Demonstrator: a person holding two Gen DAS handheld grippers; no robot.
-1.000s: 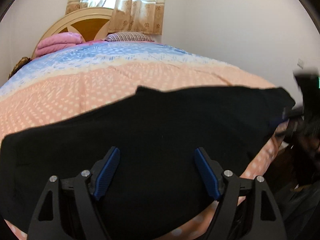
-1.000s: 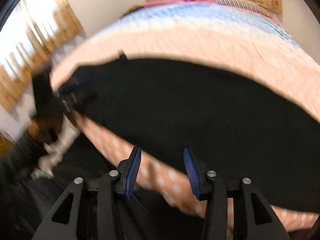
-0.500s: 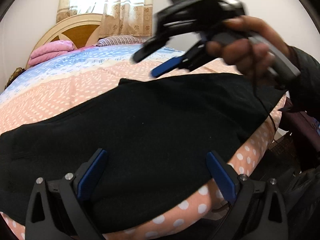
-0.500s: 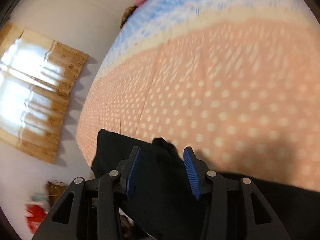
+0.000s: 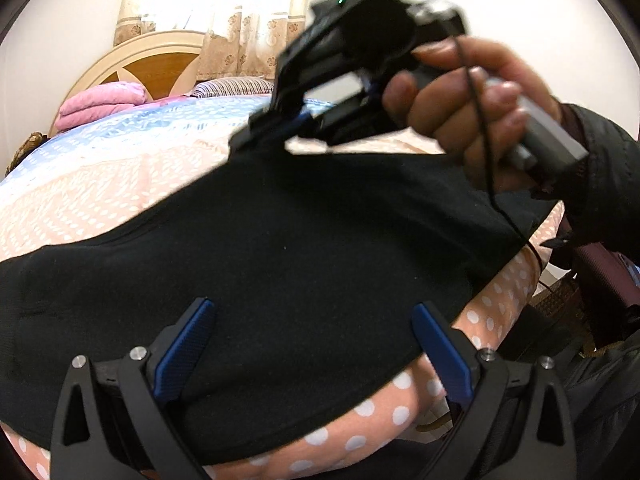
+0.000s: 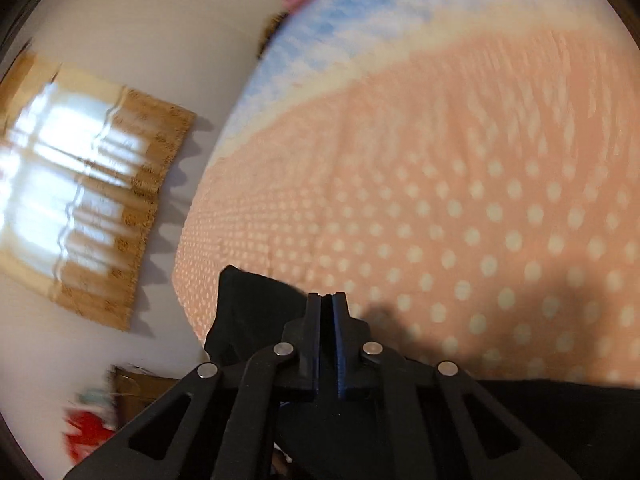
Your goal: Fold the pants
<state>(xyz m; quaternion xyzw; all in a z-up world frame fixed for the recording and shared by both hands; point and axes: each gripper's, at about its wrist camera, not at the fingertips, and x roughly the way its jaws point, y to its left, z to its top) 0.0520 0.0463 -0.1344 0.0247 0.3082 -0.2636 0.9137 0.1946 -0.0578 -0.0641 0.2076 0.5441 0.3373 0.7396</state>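
Black pants (image 5: 280,248) lie spread across the near edge of the bed. My left gripper (image 5: 312,352) is open and empty, hovering just above the pants' near edge. My right gripper (image 6: 327,300) is shut on the far edge of the pants (image 6: 256,304). In the left wrist view the right gripper (image 5: 256,136) shows blurred at the pants' far edge, with a hand on its handle.
The bed has a peach dotted and blue quilt (image 5: 100,176), pink folded bedding (image 5: 100,104), a striped pillow (image 5: 232,86) and a wooden headboard (image 5: 132,68). Curtained windows (image 6: 80,184) and white walls stand around. Dark clutter (image 5: 580,320) sits by the bed's right side.
My right gripper closed on the pants' far edge, after swinging from the near side over the fabric. My left gripper opened wider and stayed over the near edge.
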